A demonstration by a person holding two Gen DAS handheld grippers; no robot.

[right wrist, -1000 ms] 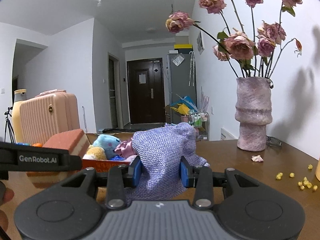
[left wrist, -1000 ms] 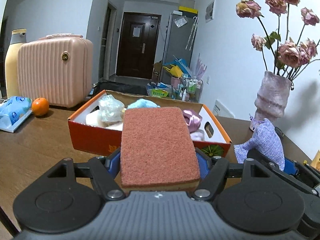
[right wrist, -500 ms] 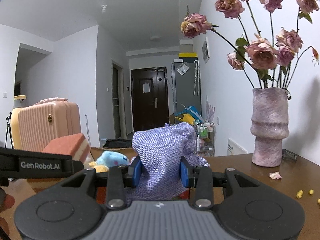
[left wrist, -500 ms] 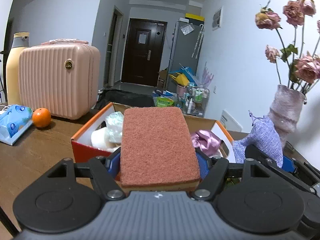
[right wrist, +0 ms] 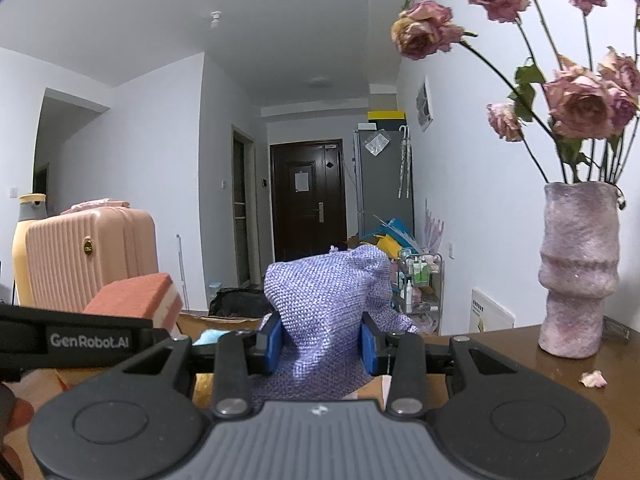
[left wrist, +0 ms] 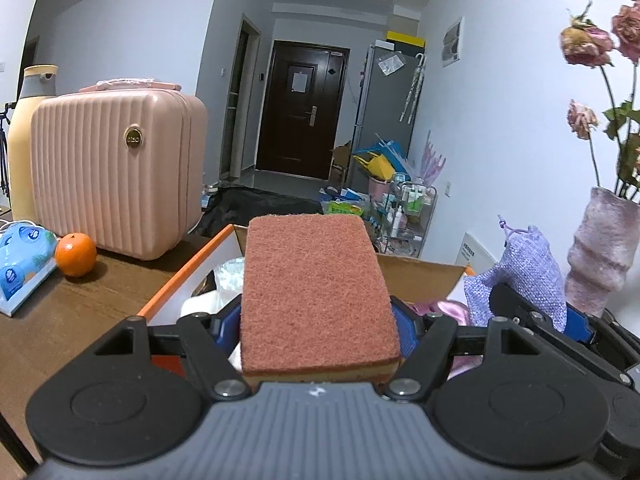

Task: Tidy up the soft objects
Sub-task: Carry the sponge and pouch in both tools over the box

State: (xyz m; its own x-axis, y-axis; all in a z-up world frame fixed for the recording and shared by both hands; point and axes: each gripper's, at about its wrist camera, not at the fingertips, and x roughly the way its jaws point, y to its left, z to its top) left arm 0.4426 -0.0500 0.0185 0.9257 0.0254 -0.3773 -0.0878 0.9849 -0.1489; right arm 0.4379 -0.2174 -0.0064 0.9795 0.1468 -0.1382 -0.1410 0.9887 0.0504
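My left gripper [left wrist: 318,330] is shut on a reddish-brown sponge [left wrist: 316,292] with a yellow underside, held over the near part of the orange cardboard box [left wrist: 180,280]. The box holds white, pale blue and pink soft things [left wrist: 444,308], mostly hidden by the sponge. My right gripper [right wrist: 322,342] is shut on a purple woven pouch [right wrist: 324,308], held above the box's right side. The pouch also shows in the left wrist view [left wrist: 520,276], and the sponge in the right wrist view [right wrist: 136,296].
A pink ribbed case [left wrist: 112,172], a yellow bottle [left wrist: 28,136], an orange [left wrist: 75,249] and a blue tissue pack [left wrist: 22,254] stand on the brown table at left. A pink vase [right wrist: 576,268] of dried roses stands at right, with a fallen petal [right wrist: 594,379] beside it.
Both grippers have moved forward and up over the box with the sponge and pouch still held. The box now lies lower and closer, largely hidden under them.
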